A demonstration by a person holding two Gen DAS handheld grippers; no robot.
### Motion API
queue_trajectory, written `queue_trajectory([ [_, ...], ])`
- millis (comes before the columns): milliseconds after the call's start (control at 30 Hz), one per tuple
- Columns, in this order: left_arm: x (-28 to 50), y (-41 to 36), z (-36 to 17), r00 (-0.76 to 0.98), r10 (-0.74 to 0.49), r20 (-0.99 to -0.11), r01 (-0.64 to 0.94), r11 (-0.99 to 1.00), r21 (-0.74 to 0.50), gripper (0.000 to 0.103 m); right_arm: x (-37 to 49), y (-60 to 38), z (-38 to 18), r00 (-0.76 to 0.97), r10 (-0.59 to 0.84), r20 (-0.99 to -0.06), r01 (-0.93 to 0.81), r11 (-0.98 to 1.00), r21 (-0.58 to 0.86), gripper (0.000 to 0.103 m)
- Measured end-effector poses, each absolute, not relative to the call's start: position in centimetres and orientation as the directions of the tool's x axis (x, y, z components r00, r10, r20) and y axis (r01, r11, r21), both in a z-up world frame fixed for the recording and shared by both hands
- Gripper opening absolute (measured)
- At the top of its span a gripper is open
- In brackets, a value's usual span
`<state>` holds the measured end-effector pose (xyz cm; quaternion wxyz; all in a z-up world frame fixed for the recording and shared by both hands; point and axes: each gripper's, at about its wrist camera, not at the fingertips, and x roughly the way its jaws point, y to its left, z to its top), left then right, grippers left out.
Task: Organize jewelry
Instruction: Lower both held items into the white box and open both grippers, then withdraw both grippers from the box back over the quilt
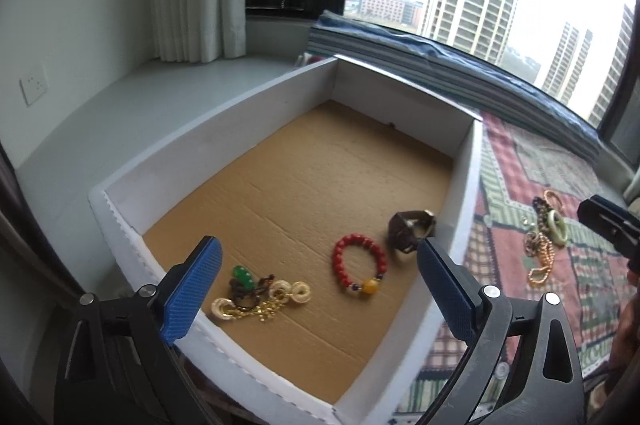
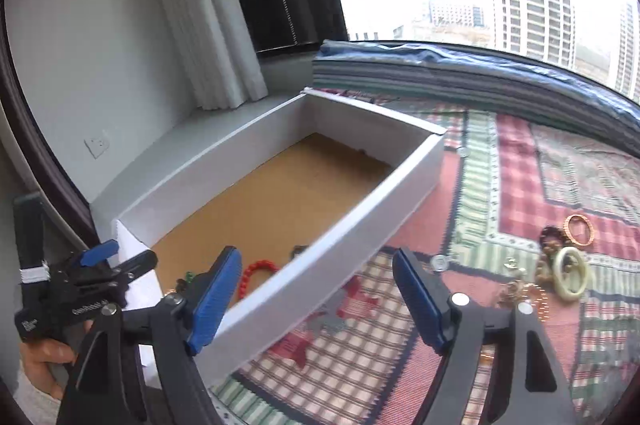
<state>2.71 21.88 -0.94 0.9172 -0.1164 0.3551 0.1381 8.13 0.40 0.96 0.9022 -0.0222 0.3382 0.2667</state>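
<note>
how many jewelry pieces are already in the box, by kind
Counted in the white box, seen from the left wrist:
red bead bracelet: 1
brown watch: 1
tangled cluster of gold chain, cream rings and green beads: 1 (separate pieces cannot be told apart)
Total: 3
More jewelry lies outside the box on the patterned cloth, not counted.

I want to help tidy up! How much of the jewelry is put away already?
Done: a red bead bracelet, brown watch and gold-and-green charm tangle lie in the white cardboard box. In hand: nothing; both grippers are open. Left: pale green ring, orange bangle and chains on the patterned cloth.
</note>
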Motion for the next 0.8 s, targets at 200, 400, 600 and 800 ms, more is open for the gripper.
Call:
queue_trajectory([
  [200, 2.6, 15.9, 0.8, 0.768, 0.025, -0.639, -0.159, 0.975, -0.153, 0.101, 5.8, -5.9, -0.4, 0.725, 0.28, -0.629, -0.372, 0.928, -0.016, 0.082],
  [400, 3.7, 10.4, -0.1, 0.743, -0.069, -0.666, -0.025, 0.991, -0.131, 0.101, 3.4, -10.3, -2.0, 0.751, 0.163, -0.64, -0.268, 0.961, -0.07, 0.082],
  [600, 3.8, 7.3, -0.7, 0.717, -0.115, -0.688, 0.034, 0.991, -0.13, 0.101, 1.6, -12.3, -3.1, 0.755, 0.116, -0.645, -0.223, 0.971, -0.086, 0.082],
  [800, 4.3, 5.7, -0.9, 0.699, -0.14, -0.701, 0.063, 0.989, -0.134, 0.101, 0.8, -13.9, -4.1, 0.756, 0.099, -0.647, -0.187, 0.98, -0.068, 0.082],
])
